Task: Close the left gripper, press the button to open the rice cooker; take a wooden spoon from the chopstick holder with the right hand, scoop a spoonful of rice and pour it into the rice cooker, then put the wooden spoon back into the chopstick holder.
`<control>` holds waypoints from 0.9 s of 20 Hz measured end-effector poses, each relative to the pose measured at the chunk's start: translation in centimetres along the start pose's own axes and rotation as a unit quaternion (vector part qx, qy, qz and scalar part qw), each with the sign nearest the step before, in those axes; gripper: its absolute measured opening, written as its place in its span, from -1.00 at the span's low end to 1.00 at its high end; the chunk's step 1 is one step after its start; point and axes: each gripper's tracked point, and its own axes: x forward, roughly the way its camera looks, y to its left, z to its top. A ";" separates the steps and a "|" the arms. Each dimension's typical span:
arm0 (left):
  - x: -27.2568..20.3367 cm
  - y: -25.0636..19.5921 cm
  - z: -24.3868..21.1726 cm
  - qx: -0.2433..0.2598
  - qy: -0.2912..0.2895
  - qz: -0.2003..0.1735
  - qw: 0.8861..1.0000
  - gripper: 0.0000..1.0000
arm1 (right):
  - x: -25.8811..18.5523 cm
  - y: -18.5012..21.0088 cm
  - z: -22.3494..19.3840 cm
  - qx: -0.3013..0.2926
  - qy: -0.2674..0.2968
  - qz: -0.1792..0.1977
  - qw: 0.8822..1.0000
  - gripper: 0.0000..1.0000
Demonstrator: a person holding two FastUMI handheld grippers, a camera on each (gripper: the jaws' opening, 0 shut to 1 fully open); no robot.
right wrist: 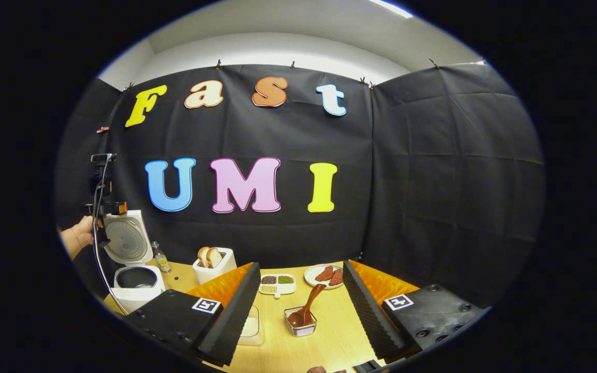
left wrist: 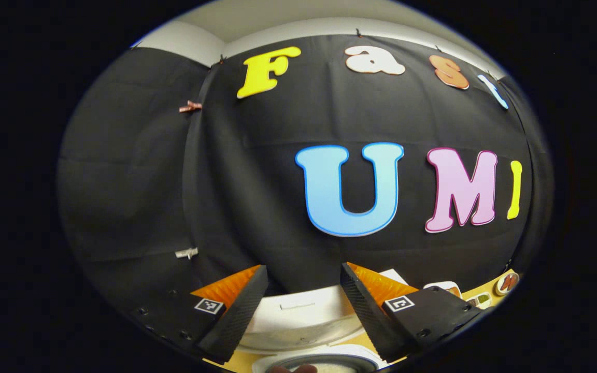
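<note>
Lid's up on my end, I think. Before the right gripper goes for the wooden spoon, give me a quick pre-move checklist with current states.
1. Rice cooker lid raised, pot exposed: ok.
2. Wooden spoon standing in the chopstick holder, handle leaning up and away: ok.
3. Right gripper open, spoon ahead between its fingers: ok.
4. Path over the table to the holder free: ok.
5. Left gripper clear of the cooker: it is open, above the lid; ok.
6. Where the rice to scoop sits: cannot tell.
</note>
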 end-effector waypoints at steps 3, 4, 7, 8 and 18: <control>-1.8 -0.7 -0.1 0.012 -0.004 -0.003 1.000 0.98 | -0.1 0.1 -1.0 0.004 0.010 0.004 1.000 0.97; -2.2 -0.8 -0.5 0.010 0.003 -0.002 1.000 1.00 | 0.0 0.1 -1.2 0.009 0.012 0.006 1.000 0.97; -4.4 -1.5 -1.0 0.004 0.008 -0.003 1.000 1.00 | -0.2 0.2 -1.5 0.017 0.015 0.015 1.000 1.00; -5.3 -1.8 -1.4 0.005 0.010 -0.002 1.000 1.00 | -0.3 0.1 -1.3 0.015 0.013 0.017 1.000 0.97; -15.6 -5.5 -10.9 -0.026 0.106 0.000 0.994 1.00 | -1.9 -0.7 -1.8 0.007 0.030 0.048 0.998 0.97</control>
